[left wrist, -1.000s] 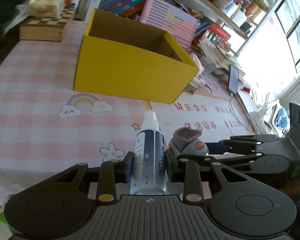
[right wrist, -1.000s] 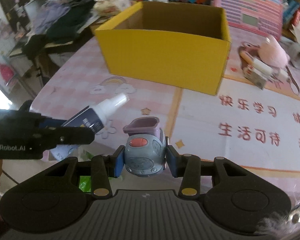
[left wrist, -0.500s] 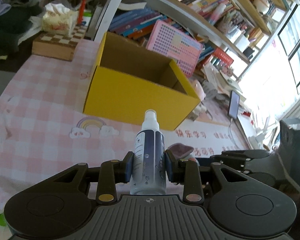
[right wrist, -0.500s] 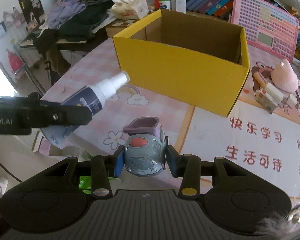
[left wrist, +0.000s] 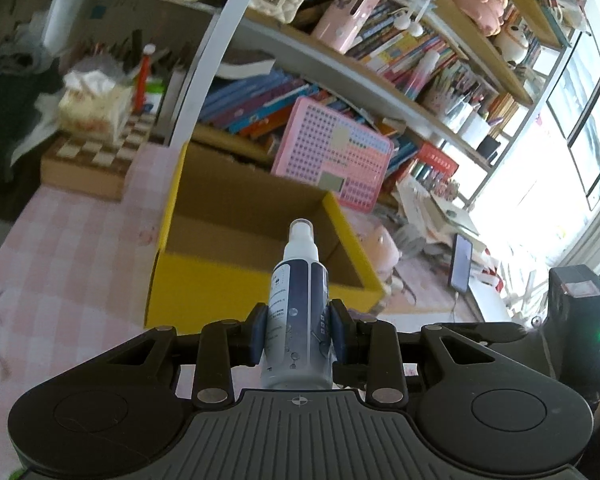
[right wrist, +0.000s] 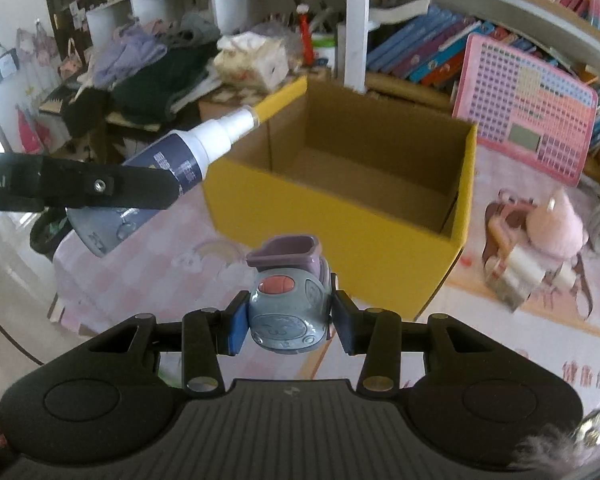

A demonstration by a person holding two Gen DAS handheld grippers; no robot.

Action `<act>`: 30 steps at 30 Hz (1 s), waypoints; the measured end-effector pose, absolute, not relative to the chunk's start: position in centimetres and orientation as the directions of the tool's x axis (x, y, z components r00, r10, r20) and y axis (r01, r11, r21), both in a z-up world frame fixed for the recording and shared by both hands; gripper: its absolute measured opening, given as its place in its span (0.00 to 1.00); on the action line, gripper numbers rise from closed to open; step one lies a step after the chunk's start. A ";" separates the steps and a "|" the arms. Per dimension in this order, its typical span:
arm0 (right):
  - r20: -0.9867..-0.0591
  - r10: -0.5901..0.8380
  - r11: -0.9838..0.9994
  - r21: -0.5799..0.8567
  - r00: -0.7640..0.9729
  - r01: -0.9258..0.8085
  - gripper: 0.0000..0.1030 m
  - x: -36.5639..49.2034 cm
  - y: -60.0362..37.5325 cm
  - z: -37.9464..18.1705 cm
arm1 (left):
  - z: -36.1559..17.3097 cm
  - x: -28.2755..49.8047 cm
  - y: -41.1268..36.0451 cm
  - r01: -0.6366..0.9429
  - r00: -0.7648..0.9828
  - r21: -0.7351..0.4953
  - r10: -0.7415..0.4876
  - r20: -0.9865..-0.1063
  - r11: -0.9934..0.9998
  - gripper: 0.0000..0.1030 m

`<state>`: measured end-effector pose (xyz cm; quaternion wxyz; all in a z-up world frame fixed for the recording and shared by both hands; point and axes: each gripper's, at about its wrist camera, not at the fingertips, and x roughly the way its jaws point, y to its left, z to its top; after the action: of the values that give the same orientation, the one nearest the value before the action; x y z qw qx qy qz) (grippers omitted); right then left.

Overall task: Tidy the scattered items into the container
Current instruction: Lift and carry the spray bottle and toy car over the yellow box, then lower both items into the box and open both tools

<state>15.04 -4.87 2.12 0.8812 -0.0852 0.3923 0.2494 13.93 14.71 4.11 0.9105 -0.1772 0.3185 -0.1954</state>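
My left gripper (left wrist: 298,332) is shut on a dark blue spray bottle (left wrist: 298,312) with a white nozzle, held in the air in front of the open yellow cardboard box (left wrist: 220,276). The bottle also shows in the right wrist view (right wrist: 172,172), at the box's left corner. My right gripper (right wrist: 288,320) is shut on a grey toy car (right wrist: 290,308) with a purple top, held above the table just before the box's (right wrist: 340,224) front wall. The box looks empty inside.
A pink checked tablecloth (left wrist: 60,264) covers the table. A pink plush toy (right wrist: 552,228) and small packets (right wrist: 516,272) lie right of the box. A pink calculator board (right wrist: 528,108), books, a chessboard box (left wrist: 92,160) and a tissue pack (right wrist: 252,60) stand behind it. A phone (left wrist: 462,258) lies at the right.
Both grippers have risen and moved toward the box with their loads. The view now looks down into the box's open top.
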 end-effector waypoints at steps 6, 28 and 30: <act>-0.682 0.401 0.858 0.046 0.612 -0.512 0.40 17.9 -5.8 4.8 | 5.2 16.6 13.6 0.261 0.746 -0.400 -0.447 -0.494 0.878 0.30; -0.807 0.256 0.776 -0.157 0.533 -0.611 0.40 36.0 -3.7 -1.3 | -0.3 33.4 8.1 0.263 0.598 -0.066 -0.216 -0.772 0.962 0.30; -0.822 0.244 0.756 -0.171 0.515 -0.632 0.40 36.8 -3.2 -2.2 | -0.9 34.2 7.6 0.271 0.579 -0.031 -0.189 -0.793 0.962 0.30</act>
<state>36.80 -3.17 -2.21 0.8389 -0.2320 0.4175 0.2610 34.22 7.61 -0.92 0.8873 0.0470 0.4400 -0.1297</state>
